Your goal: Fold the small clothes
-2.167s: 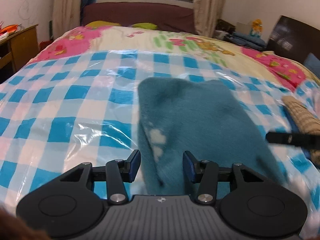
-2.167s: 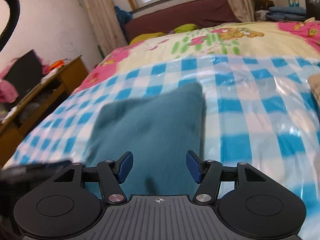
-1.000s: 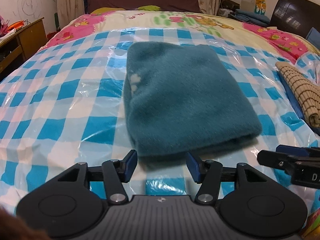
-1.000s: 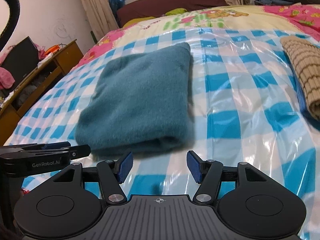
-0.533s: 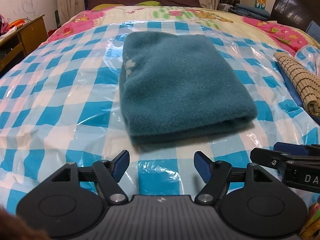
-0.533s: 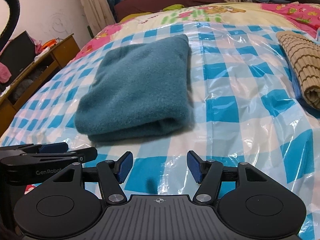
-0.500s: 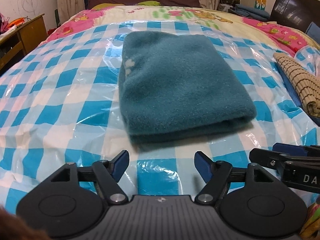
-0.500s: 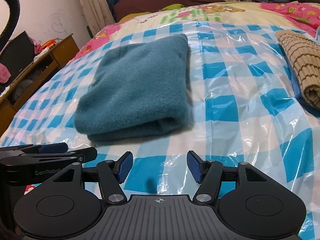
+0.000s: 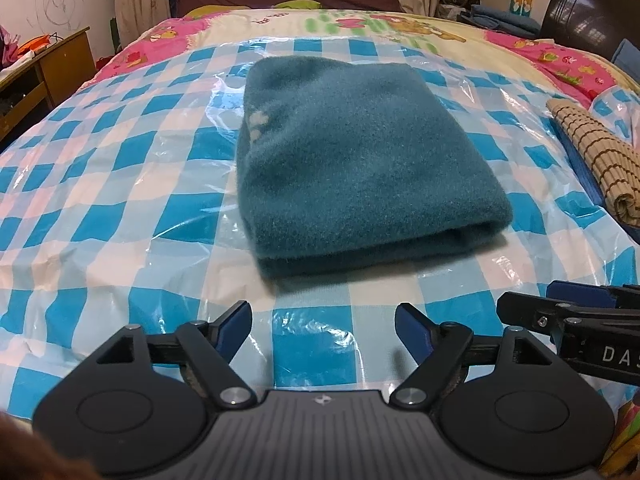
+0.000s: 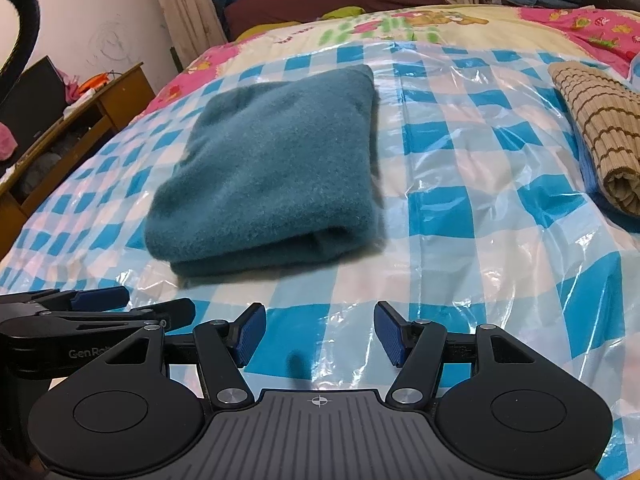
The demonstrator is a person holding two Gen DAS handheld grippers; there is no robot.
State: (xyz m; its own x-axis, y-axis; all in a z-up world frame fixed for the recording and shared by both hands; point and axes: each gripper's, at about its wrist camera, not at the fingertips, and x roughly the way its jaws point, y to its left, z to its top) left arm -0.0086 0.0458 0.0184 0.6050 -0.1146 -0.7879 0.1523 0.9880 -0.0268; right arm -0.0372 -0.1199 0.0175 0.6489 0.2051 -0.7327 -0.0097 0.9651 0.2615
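Left wrist view shows our left gripper (image 9: 323, 330) with its blue-padded fingers (image 9: 234, 326) spread wide apart and nothing between them. It hovers over the plastic sheet (image 9: 120, 184), a clear, crinkled cover with a blue and white check pattern that lies across the bed (image 9: 360, 28). Ahead of the fingertips, apart from them, sits the teal cloth (image 9: 356, 172), folded into a thick rectangle with its rounded fold edge facing us. A few pale marks show near its left edge. At the lower right of this view we see our right gripper (image 9: 560, 312) from the side, low over the sheet and clear of the cloth.

From the right wrist view, our right gripper (image 10: 320, 334) also stands with its fingers (image 10: 390, 336) parted and holds nothing. The teal cloth (image 10: 276, 172) lies ahead and a little to the left, not touching either tool. Our left gripper (image 10: 120, 304) reaches in from the lower left, just short of the cloth's near corner. A tan striped cloth (image 10: 596, 128), rolled or folded, rests at the right side of the sheet, well apart from the teal one, on top of something dark blue. Beyond the checked sheet we see a floral bedspread (image 10: 420, 20), and a wooden desk (image 10: 100, 100) stands beside the bed on the left.
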